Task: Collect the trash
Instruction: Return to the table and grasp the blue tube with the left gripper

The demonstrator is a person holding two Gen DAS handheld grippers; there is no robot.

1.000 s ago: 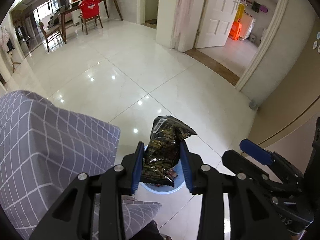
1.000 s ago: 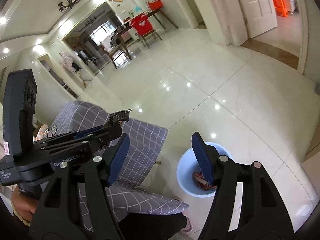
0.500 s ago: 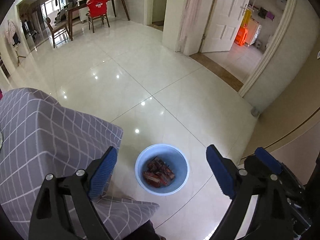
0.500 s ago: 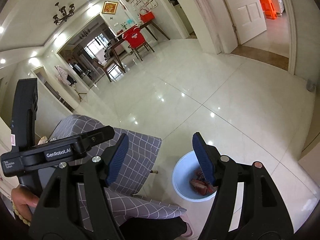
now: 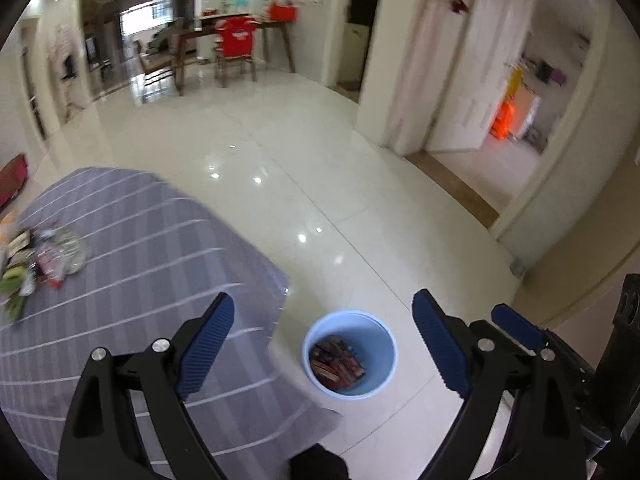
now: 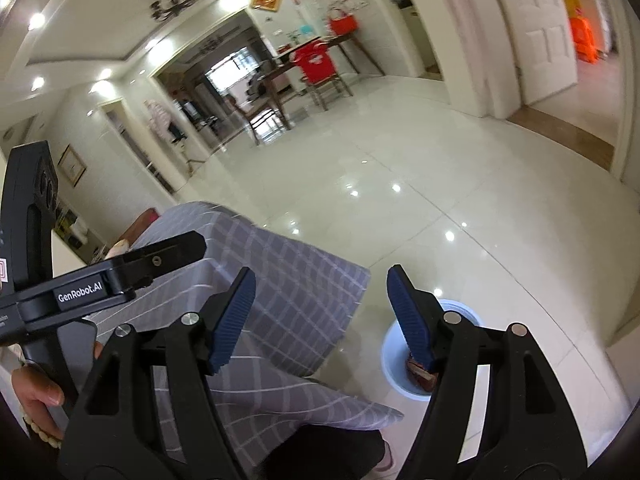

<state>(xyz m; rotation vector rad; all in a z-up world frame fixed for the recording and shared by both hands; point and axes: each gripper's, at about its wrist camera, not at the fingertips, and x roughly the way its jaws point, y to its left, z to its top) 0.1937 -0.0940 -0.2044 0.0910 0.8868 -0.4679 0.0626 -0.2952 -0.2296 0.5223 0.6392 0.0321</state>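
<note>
Left gripper: jaws wide apart, nothing between the blue ribbed pads. Low in the frame, in the gap between them and slightly right of centre, stands the pale blue bin on the glossy white tile floor. Red-brown wrappers lie in the bottom of the bin.

Left of the bin, the grey checked tablecloth fills the lower left of the frame; its corner hangs just beside the bin's rim. At the far left edge, a small heap of loose trash sits on the cloth; blurred, individual items not identifiable.

Right gripper: jaws also apart, empty. Its right pad overlaps the bin at lower right, hiding most of it; a bit of red wrapper shows inside. The tablecloth is at centre-left. The left gripper body, marked GenRobot.AI, crosses the left side, held by a hand at lower left.

Background, upper centre: wooden table with a red-draped chair.
</note>
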